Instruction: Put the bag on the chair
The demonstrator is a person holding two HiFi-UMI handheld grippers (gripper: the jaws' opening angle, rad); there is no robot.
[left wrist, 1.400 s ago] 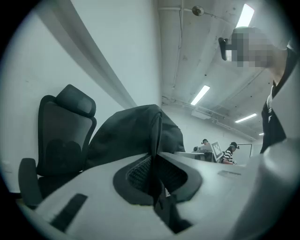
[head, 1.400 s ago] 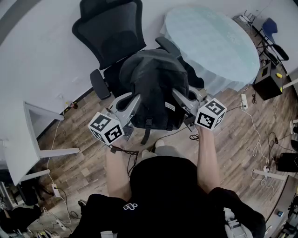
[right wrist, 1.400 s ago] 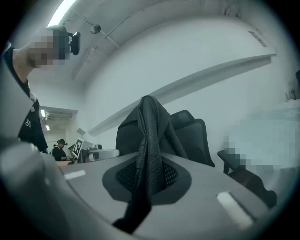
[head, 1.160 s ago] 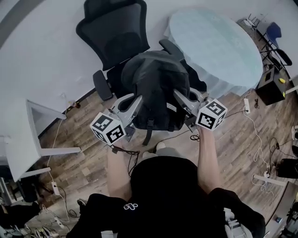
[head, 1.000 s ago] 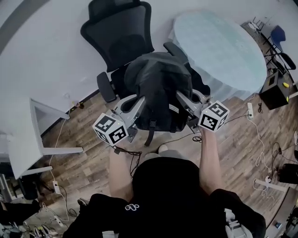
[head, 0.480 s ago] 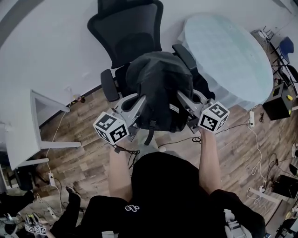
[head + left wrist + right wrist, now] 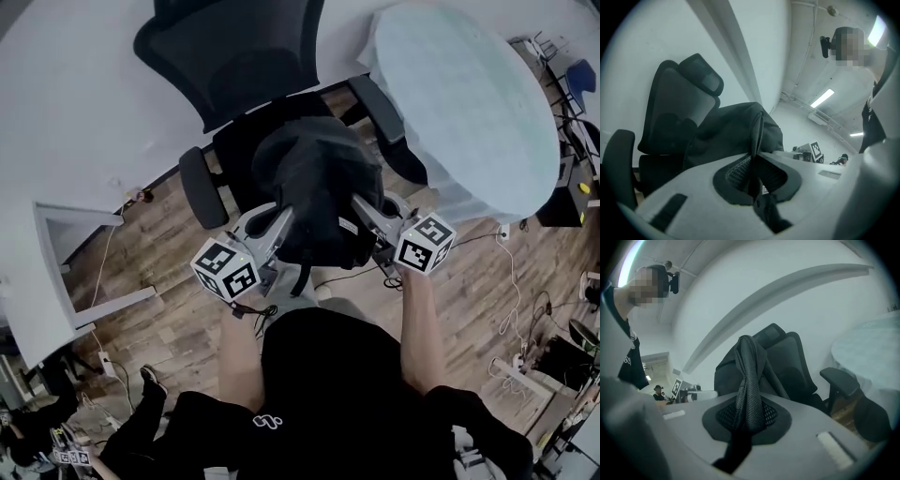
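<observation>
Closest in the head view is the person (image 7: 319, 394) in a black top, forearms reaching forward. A loose strap (image 7: 300, 274) hangs from the bag's near edge, just above the person's chest. Nothing lies between the grippers and the chair (image 7: 234, 56). Its two armrests (image 7: 199, 187) flank the bag on either side, and the round table (image 7: 469, 94) with a pale cloth stands right beside the far-right armrest.

The left gripper (image 7: 284, 216) is pressed shut on a thin upright fold (image 7: 757, 131) of the bag's dark fabric, which runs straight down between the ribbed pads. The right gripper (image 7: 359, 204) is clamped on a twisted mesh strap (image 7: 749, 376) of the bag, which fills the slot between its jaws (image 7: 747, 413). Each gripper's marker cube sits at the near end, close to the person's wrists.

The bag (image 7: 319, 192), a black backpack, hangs between the two grippers directly over the chair's seat and in front of the backrest (image 7: 679, 112). Whether its base touches the seat cannot be told, since the bag hides the seat from above.

Beneath everything is a wooden floor (image 7: 159, 272), with cables (image 7: 511, 281) trailing over it to the right. A white desk (image 7: 56, 272) stands at the left. The plain white wall (image 7: 66, 112) rises behind the chair, and a strip light (image 7: 824, 97) glows on the ceiling.
</observation>
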